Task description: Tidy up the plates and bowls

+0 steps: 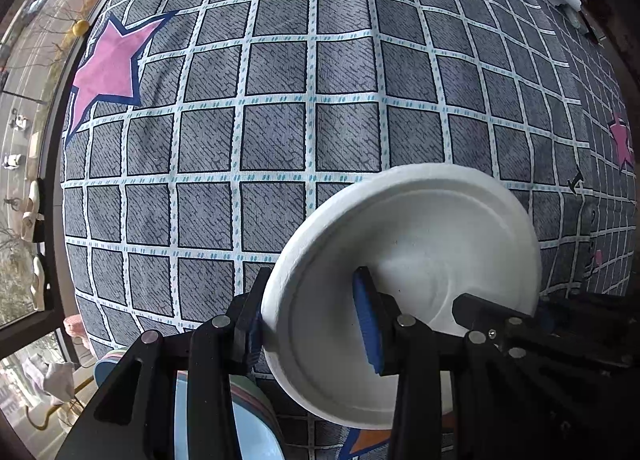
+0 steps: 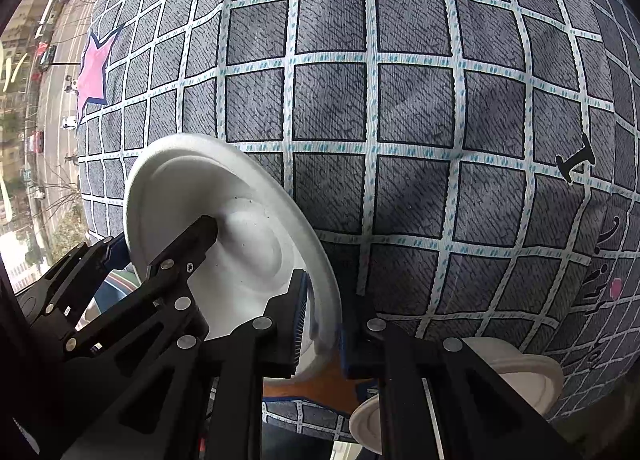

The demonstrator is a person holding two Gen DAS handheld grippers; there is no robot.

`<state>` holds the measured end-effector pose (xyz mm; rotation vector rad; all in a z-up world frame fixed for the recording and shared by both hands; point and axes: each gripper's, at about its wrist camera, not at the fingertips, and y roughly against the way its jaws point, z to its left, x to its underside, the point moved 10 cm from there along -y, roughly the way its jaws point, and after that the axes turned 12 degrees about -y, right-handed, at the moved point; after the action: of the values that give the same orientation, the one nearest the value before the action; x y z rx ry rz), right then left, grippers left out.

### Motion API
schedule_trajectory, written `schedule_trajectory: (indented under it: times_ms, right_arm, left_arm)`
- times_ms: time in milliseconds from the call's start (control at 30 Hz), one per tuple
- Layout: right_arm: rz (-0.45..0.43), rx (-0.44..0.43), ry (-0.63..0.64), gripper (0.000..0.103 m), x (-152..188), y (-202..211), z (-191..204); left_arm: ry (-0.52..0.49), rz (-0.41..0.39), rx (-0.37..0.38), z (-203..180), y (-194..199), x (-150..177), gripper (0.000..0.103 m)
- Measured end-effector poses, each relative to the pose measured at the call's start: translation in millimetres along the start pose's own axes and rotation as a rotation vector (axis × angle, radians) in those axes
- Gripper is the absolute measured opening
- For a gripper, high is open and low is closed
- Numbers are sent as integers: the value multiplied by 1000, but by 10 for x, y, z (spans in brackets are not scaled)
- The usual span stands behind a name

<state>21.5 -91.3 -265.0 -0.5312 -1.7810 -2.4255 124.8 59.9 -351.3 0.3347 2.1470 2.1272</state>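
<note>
Checked star-print bedspread [image 1: 280, 99] beside window [image 1: 24, 59]

The white plates [image 2: 524, 376] sit half hidden behind the right hand-held gripper [image 2: 320, 324], their number unclear.

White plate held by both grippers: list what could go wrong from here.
1. Both the left gripper and the right gripper pinch only the thin rim of the white plate; pulling apart could bend or tear it.
2. The plate is tilted above the checked cloth; if one grip lets go, it may swing or drop.
3. White dishes lie close under the right gripper, so lowering carelessly could knock them.
</note>
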Motion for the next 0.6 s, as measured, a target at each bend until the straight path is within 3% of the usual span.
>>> schedule_trajectory:
  times_ms: [167, 333, 367, 600]
  right_arm:
    - [-16, -16, 2, 14, 160, 63, -63]
    - [-44, -35, 2, 14, 355, 259, -104]
    - [-50, -38, 0, 14, 358, 309, -131]
    - [-89, -60, -25, 14, 459, 700, -452]
  left_arm:
    - [7, -14, -15, -331, 227, 381, 43]
    - [18, -31, -17, -304, 431, 658, 43]
    - [15, -36, -19, -471, 551, 756, 43]
    - [-22, -67, -28, -873, 1022, 949, 43]
